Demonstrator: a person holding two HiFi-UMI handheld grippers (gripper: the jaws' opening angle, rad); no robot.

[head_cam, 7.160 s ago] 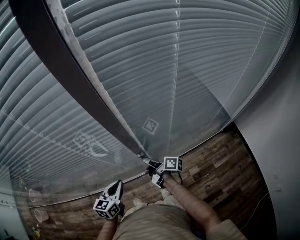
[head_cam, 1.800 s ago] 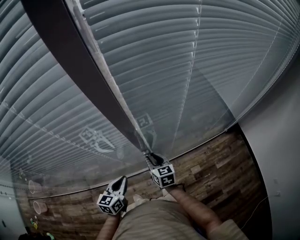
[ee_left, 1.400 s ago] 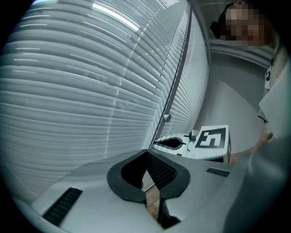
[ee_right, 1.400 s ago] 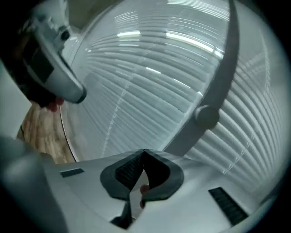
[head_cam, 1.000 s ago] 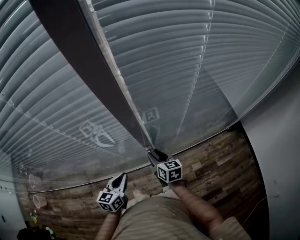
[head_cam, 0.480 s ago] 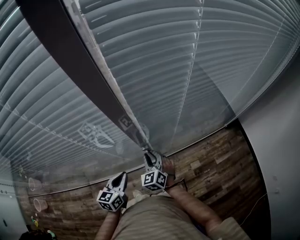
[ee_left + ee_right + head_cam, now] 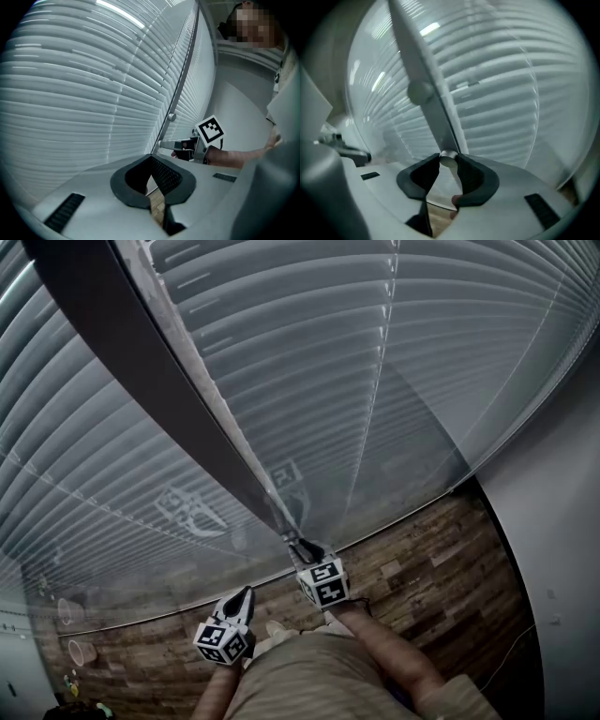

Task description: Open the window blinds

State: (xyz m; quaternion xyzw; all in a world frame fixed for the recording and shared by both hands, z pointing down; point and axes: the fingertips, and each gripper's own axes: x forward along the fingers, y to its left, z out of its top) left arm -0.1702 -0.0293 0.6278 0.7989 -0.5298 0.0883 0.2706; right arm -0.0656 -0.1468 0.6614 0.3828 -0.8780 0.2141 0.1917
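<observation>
1 right gripper, jaws just widened, pinching 1 wand; 1 left gripper, jaws together.

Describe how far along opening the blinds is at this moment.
Done: nothing yet; the slats look closed. In hand: the right gripper pinches the end of the tilt wand, though its jaws have just been opening. The left gripper is shut and empty. Left: turn the wand until the slats tilt open.

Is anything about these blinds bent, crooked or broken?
Nothing stands out. The blinds are closed, with even, straight slats and none bent or sagging. The wand looks straight and undamaged.
</observation>
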